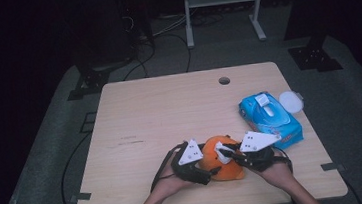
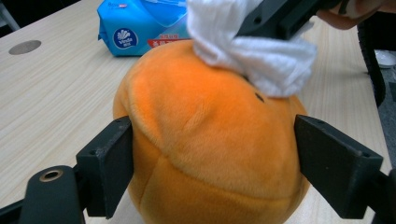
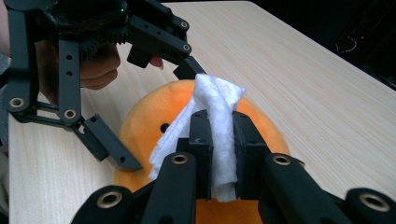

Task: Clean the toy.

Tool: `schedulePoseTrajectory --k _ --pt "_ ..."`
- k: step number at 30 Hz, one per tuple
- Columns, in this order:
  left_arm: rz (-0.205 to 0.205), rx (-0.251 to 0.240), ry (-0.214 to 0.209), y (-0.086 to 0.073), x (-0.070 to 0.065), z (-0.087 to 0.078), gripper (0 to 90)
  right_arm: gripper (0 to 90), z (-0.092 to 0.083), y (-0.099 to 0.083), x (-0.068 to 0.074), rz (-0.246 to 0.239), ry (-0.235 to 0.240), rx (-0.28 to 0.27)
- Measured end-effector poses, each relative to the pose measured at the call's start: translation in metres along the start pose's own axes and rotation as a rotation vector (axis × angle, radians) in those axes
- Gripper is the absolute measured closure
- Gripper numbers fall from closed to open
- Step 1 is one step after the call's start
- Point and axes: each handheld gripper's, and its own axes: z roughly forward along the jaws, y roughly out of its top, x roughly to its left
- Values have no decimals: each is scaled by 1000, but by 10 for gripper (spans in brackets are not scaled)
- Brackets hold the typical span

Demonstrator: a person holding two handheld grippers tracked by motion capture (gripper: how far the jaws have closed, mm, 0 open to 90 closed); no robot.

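An orange plush toy [image 1: 224, 167] sits near the front edge of the wooden table [image 1: 160, 114]. My left gripper [image 1: 211, 160] straddles it from the left. In the left gripper view both black pads [image 2: 114, 158] touch the sides of the plush [image 2: 187, 107], so it is shut on the toy. My right gripper [image 3: 222, 126] is shut on a folded white wipe [image 3: 217, 98] and presses it onto the top of the plush [image 3: 144, 121]. The wipe [image 2: 261, 60] bunches against the toy's upper right in the left gripper view. A hand holds each gripper.
A blue pack of wet wipes [image 1: 270, 118] lies right of the toy, with a round white lid [image 1: 290, 101] beside it at the table's right edge. A cable hole [image 1: 224, 80] sits near the far edge. A white stand [image 1: 222, 7] is on the floor beyond.
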Motion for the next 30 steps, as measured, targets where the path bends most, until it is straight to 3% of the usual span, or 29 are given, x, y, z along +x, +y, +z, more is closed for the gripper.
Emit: schedulePoseTrajectory --k 8,9,13,17,19,20,22,24,27,30 --pt "-15 -4 -55 -3 4 -3 108 792 -2 -2 -4 0 -12 -1" --pt "-16 -6 -56 -4 5 -4 116 792 -2 -3 -7 18 -13 -4" --pt "5 -9 -7 -5 4 -3 231 792 -2 -4 -9 30 -11 -7" --pt "13 -9 1 -3 4 -2 253 793 -2 -1 -3 22 -2 -17" --pt "14 -5 4 -3 3 -1 253 793 2 5 8 8 51 -37" --pt "14 -5 4 -3 3 -1 253 793 2 5 8 8 51 -37" --pt "21 -1 8 -5 3 -2 255 793 7 8 17 -34 57 -20" --pt "27 2 9 -6 3 -3 257 793 4 8 11 -23 42 -21" --pt "19 -6 2 -8 4 -2 257 793 -3 2 -4 5 -25 -11" --pt "12 -2 -4 -8 6 -2 227 793 -7 -5 -14 35 -41 3"
